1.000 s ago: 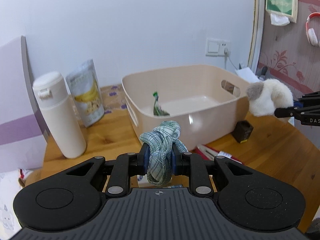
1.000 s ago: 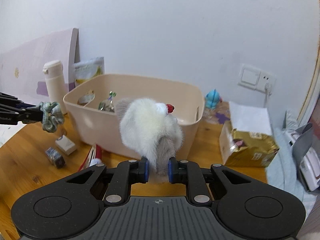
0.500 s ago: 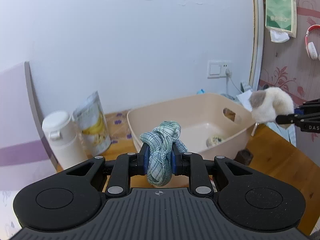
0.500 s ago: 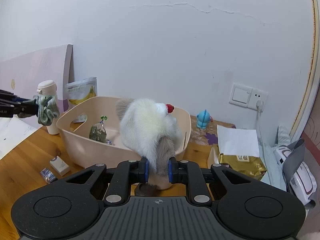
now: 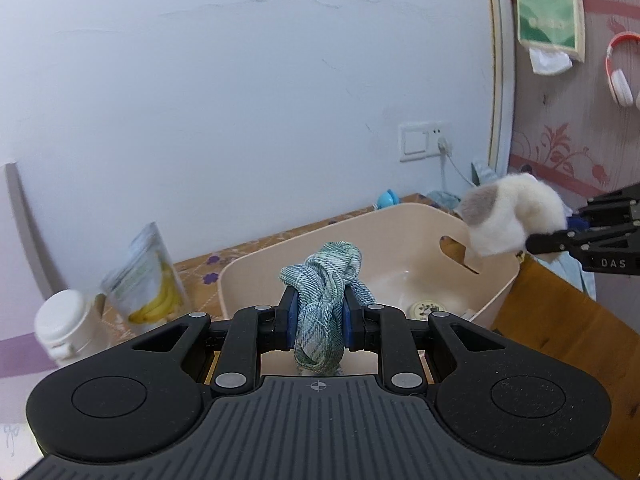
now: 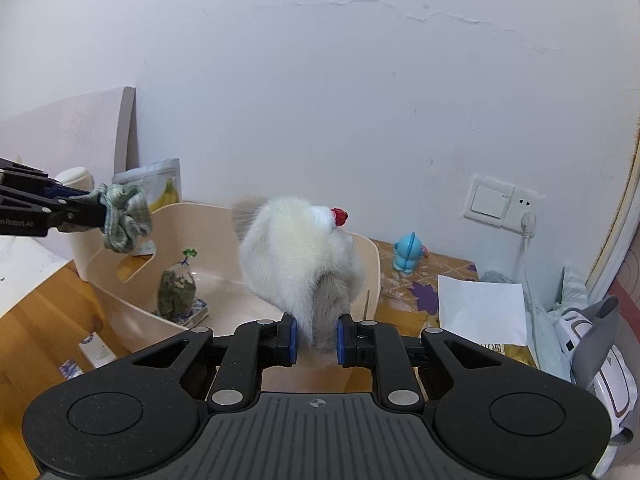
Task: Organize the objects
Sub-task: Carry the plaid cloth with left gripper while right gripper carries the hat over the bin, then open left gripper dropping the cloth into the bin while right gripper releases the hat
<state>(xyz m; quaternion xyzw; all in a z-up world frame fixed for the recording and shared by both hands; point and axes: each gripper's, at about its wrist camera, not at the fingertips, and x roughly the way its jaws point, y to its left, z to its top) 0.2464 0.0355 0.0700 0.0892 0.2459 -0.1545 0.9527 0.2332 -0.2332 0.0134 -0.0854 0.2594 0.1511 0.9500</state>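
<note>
Scrunchie [image 5: 324, 304]: pinched between left gripper [image 5: 319, 322] fingers, raised above the near wall of the beige bin [image 5: 496, 280].
Plush toy [image 6: 300, 264]: clamped in right gripper [image 6: 317, 340], above the bin's near rim.
Risk: early release drops either outside; soft plush may snag on pads.

Left wrist view sits just behind the left gripper [image 5: 319, 316], raised above the table, looking forward and slightly down toward the white wall. The beige bin [image 5: 496, 276] lies close ahead and below. The right gripper [image 5: 538, 240] enters from the right edge.

Right wrist view sits just behind the right gripper [image 6: 317, 338], also raised, facing the same wall from further right. The bin [image 6: 108, 276] fills the lower middle, near. The left gripper [image 6: 94, 212] enters from the left edge.

Both views share the bin, the wall socket [image 5: 422, 141] [image 6: 502, 205], the small blue toy [image 5: 387, 199] [image 6: 409, 251], the banana pouch [image 5: 149, 280] [image 6: 162, 184] and the white bottle [image 5: 66, 324] [image 6: 76, 176]. Each camera sees the other gripper side-on.
</note>
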